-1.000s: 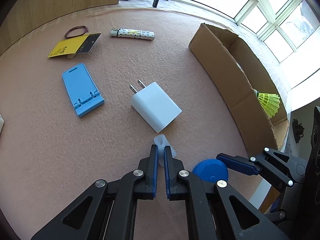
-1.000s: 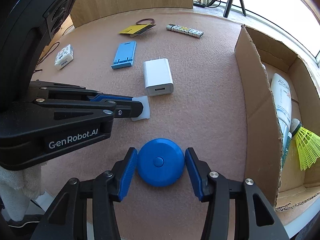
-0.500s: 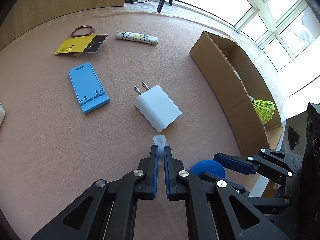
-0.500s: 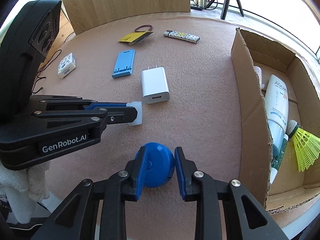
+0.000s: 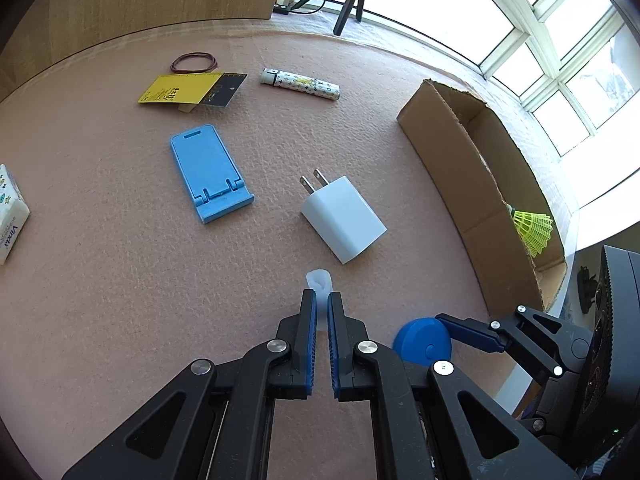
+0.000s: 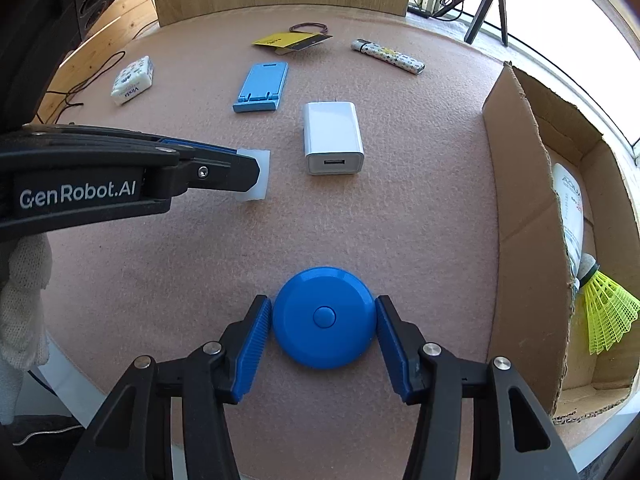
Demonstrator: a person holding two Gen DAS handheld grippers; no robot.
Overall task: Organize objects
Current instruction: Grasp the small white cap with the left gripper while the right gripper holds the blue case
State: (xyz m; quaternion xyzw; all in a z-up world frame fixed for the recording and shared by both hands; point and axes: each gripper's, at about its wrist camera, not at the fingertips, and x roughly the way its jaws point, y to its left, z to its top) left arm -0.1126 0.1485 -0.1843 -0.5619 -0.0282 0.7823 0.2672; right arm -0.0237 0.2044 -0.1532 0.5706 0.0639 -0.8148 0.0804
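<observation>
A round blue tape measure (image 6: 324, 322) lies flat on the pink felt table (image 6: 420, 240), between the blue pads of my right gripper (image 6: 322, 305). Its jaws are opening, and the pads stand at the disc's edges without squeezing it. My left gripper (image 5: 322, 300) is shut on a small translucent white piece (image 5: 319, 279), held just above the felt. The right wrist view shows that white piece (image 6: 254, 176) at the tip of the left gripper (image 6: 248, 168), left of the white charger (image 6: 332, 140). The tape measure (image 5: 422, 344) also shows low in the left wrist view.
An open cardboard box (image 6: 516, 200) at the right holds a yellow shuttlecock (image 6: 604, 312) and a white bottle (image 6: 568, 208). Farther back lie a blue phone stand (image 6: 262, 86), a patterned lighter (image 6: 388, 56), a yellow card (image 6: 288, 40), a rubber band (image 6: 308, 26) and a tissue pack (image 6: 132, 80).
The right jaws squeezed the tape measure and tipped it on edge, then spread again; it lies flat now. The left gripper drew back slightly, still shut on the white piece.
</observation>
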